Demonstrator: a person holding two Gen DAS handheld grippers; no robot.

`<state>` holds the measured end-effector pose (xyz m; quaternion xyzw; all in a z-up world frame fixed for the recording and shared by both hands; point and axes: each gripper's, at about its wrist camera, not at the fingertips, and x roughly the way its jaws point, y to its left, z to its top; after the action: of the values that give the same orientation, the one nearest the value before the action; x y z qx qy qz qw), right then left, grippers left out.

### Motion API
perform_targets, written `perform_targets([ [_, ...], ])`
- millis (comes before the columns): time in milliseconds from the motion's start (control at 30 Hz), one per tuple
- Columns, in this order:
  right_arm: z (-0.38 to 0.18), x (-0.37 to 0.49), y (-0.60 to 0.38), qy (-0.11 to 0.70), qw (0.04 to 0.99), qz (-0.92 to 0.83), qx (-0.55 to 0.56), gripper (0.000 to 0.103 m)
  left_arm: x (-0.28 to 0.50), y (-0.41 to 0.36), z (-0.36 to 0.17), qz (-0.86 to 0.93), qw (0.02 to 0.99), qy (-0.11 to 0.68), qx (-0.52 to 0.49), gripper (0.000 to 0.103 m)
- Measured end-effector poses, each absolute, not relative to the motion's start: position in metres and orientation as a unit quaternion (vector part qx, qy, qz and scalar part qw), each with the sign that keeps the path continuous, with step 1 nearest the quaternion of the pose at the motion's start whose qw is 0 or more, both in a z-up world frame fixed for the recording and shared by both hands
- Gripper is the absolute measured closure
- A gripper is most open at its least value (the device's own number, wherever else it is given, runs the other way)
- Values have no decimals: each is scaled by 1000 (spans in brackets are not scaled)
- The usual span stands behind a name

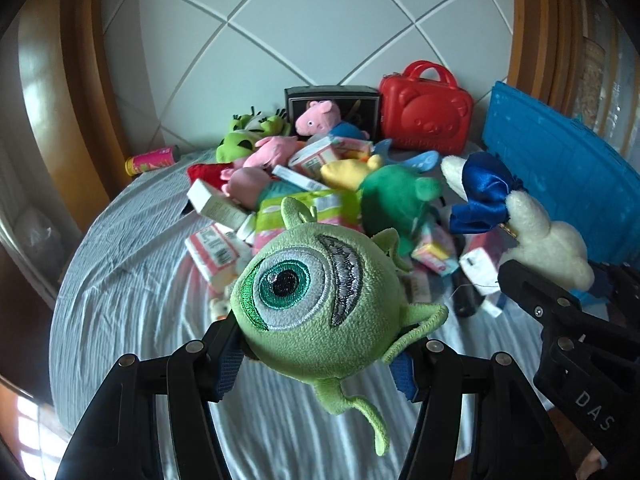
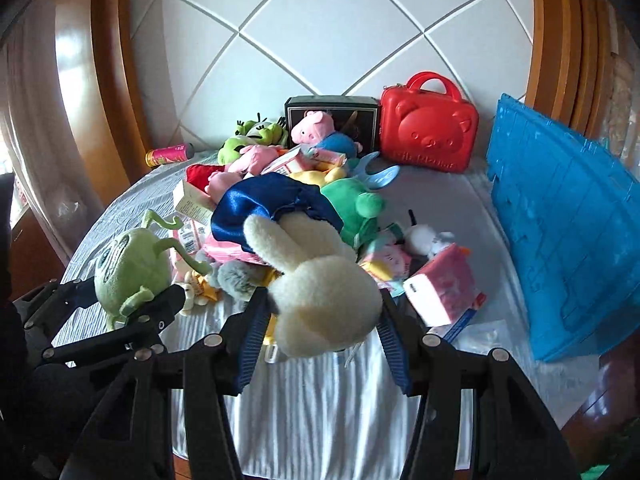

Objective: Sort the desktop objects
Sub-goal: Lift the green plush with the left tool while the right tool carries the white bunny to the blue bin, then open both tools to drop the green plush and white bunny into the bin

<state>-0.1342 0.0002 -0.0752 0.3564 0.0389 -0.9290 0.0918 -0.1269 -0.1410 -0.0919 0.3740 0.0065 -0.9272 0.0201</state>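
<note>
Left wrist view: left gripper (image 1: pixel 320 344) clamped on a green one-eyed plush (image 1: pixel 316 300), pads pressing its round body from both sides. Plush is fuzzy, lime green, with one large embroidered teal eye, a grey stitched mouth, small horns and thin dangling limbs. It hangs above the table (image 1: pixel 132 280), which is covered in a pale blue-grey wrinkled cloth.

Right wrist view: right gripper (image 2: pixel 320 332) closed partway on a cream plush (image 2: pixel 320 300), pads against its rounded body. This toy is off-white, fleecy, with a shiny royal-blue satin piece (image 2: pixel 272 208) at its far end. Also lifted above the table.

Behind both: a heap of plush toys and small boxes (image 1: pixel 304 184) at mid-table, including a pink pig plush (image 1: pixel 316 118) against a black box (image 1: pixel 332 98). Red bear-faced case (image 1: pixel 426 114) stands at the back. Blue crate (image 2: pixel 560 232) on the right edge. Pink can (image 1: pixel 152 160) lies on its side, back left.
</note>
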Motion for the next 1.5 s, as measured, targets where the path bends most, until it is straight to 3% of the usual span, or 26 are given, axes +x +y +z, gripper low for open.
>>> perform_targets([
  [267,-29,-139,96,24,73,-949,306,51,-138,-50,-51,-943,8,-19,331,43],
  [567,32,-130,221,-11,-39,-972,233,51,-167,58,1,-959,-64,-40,272,43],
  [900,54,-132,407,-32,-102,-972,210,51,-185,229,38,-965,-116,-44,231,42],
  [1233,33,-158,565,-30,-106,-961,255,51,-215,394,12,-942,-124,-66,303,42],
  [1500,-3,-196,607,-38,-97,-947,304,51,-235,447,-18,-921,-94,-86,368,42],
])
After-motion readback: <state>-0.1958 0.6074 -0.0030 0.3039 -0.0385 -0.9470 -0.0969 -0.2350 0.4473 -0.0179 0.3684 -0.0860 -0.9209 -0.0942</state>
